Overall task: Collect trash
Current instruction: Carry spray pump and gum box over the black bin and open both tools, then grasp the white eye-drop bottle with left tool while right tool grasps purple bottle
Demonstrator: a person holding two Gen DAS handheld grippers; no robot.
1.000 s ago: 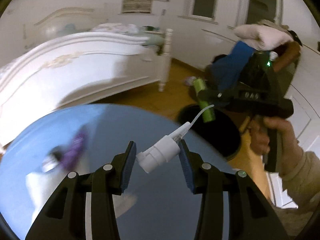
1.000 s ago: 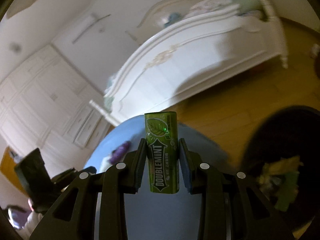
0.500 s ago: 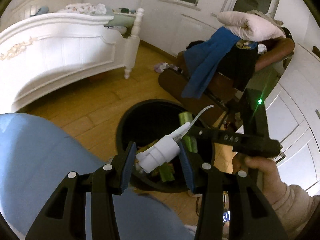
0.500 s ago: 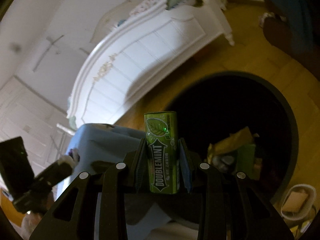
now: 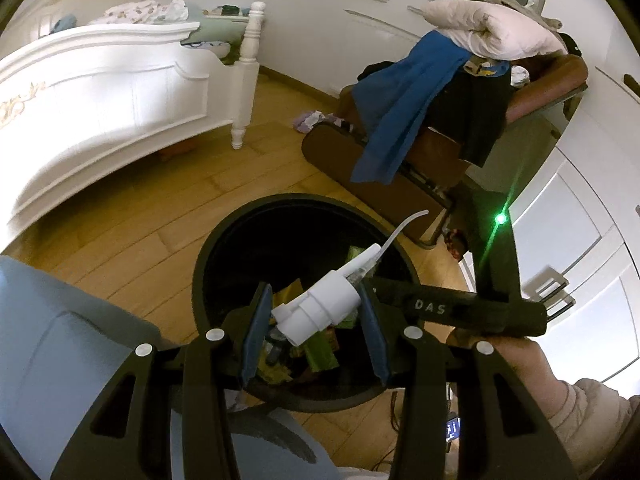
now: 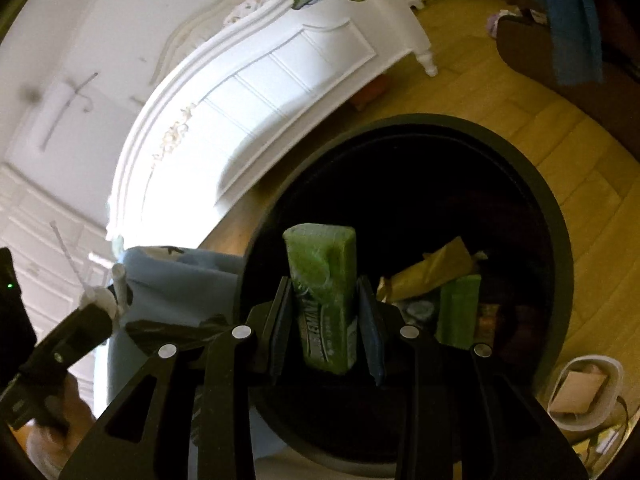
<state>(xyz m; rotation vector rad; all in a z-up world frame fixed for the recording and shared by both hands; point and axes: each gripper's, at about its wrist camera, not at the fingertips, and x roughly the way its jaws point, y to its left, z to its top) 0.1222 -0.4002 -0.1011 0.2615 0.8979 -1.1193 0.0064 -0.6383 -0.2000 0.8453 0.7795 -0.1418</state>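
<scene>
The left gripper (image 5: 316, 316) is hanging over the open mouth of the black trash bin (image 5: 224, 240), its fingers partly closed and pinching a white spray pump head (image 5: 320, 304) crosswise between the blue pads, the thin dip tube curving up and away to the right. The right gripper (image 6: 326, 316) is poised above the same bin (image 6: 556, 216), its fingers narrowly set and clamping a green gum pack (image 6: 324, 296) that is standing upright between the pads, its top end rising above the fingertips. Down inside the bin, green and yellow wrappers (image 6: 440, 268) are lying in a heap toward the bottom. A blue counter (image 5: 52, 344) is sitting just beside the bin on the left, its edge touching or nearly touching the rim. Behind, a white bed (image 5: 120, 92) is standing on the wooden floor (image 5: 168, 204), and a brown chair (image 5: 400, 184) draped with a blue cloth (image 5: 404, 100) is standing further right. A person's hand (image 5: 516, 364) is gripping the right gripper's handle.
</scene>
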